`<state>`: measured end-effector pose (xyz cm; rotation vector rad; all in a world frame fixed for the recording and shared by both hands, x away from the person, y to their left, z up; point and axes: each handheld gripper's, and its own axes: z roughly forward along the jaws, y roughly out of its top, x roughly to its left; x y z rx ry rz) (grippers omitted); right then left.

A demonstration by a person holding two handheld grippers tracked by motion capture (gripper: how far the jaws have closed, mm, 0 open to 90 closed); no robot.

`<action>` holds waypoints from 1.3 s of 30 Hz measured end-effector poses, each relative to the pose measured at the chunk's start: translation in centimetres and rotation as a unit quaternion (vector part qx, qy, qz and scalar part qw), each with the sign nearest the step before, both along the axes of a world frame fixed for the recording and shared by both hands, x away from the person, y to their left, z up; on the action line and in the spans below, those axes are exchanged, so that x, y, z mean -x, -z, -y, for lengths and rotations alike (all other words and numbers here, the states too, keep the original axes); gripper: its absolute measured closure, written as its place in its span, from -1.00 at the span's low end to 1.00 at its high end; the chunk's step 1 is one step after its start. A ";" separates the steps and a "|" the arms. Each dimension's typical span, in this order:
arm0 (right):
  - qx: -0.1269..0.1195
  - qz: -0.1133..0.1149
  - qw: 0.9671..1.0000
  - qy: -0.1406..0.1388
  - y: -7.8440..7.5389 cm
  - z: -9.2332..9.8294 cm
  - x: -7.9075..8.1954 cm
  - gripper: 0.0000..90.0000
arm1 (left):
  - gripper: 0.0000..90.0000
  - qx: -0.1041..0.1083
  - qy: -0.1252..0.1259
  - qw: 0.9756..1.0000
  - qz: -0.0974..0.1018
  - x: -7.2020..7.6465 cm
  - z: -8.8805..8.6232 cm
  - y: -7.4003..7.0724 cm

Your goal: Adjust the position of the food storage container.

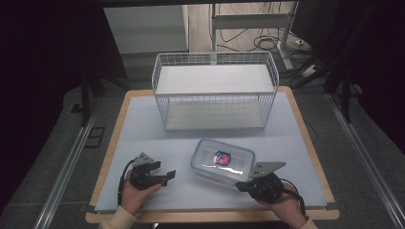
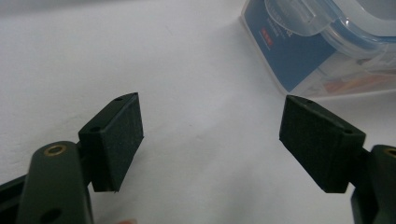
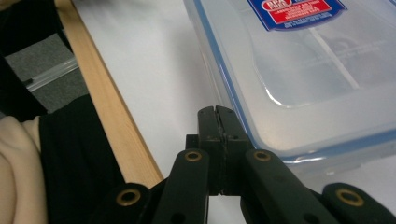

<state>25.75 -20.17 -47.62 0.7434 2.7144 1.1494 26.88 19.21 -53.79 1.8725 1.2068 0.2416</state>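
Clear lidded food container [image 1: 222, 162] sits near table [image 1: 143, 129] front edge, right of centre. Right claw [image 3: 218, 116] fully closed, pressed beside container's near corner, probably to nudge it. Left claw [image 2: 210, 140] wide, empty, waiting nearby.

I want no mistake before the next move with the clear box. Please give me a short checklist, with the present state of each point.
1. Left gripper open, nothing between its pads: ok.
2. Right gripper shut, with nothing held: ok. To grasp the box it must open first.
3. Clear box lies flat on the table, its lid on top: ok.
4. Side latch of the lid locked: cannot tell.
5. Right gripper at the box's near corner, touching or not: cannot tell.
6. Wire basket stands apart behind the box, top open: ok.
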 end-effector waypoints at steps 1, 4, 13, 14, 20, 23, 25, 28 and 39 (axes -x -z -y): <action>0.000 0.000 1.000 0.000 0.0 0.0 0.0 1.00 | -0.52 0.000 0.000 1.000 0.000 0.0 0.0 0.0; 0.011 0.006 1.000 0.009 0.2 0.3 -0.2 1.00 | -0.52 0.002 -0.001 1.000 0.001 0.0 0.1 0.0; 0.002 0.010 0.999 0.037 0.3 1.3 -1.1 1.00 | -0.52 0.001 0.001 1.000 0.000 -0.1 0.1 0.1; 0.002 0.011 0.999 0.039 0.3 1.4 -1.2 1.00 | -0.52 0.001 0.002 1.000 -0.002 -0.1 0.1 0.1; -0.001 0.020 0.998 0.063 0.3 1.9 -1.8 1.00 | -0.52 0.000 0.002 1.000 -0.001 -0.1 0.2 0.1; -0.005 0.020 0.997 0.075 0.3 2.2 -2.2 1.00 | -0.52 0.000 0.003 1.000 -0.002 -0.1 0.2 0.1; -0.010 0.020 0.996 0.082 0.3 2.5 -2.4 1.00 | -0.52 0.000 0.003 1.000 -0.001 -0.1 0.2 0.1; -0.009 0.028 0.995 0.090 0.2 2.8 -2.6 1.00 | -0.52 -0.001 0.004 1.000 -0.001 -0.1 0.2 0.1; -0.012 0.029 0.995 0.092 0.0 3.0 -2.5 1.00 | -0.52 0.003 -0.003 1.000 0.002 -0.1 0.2 0.0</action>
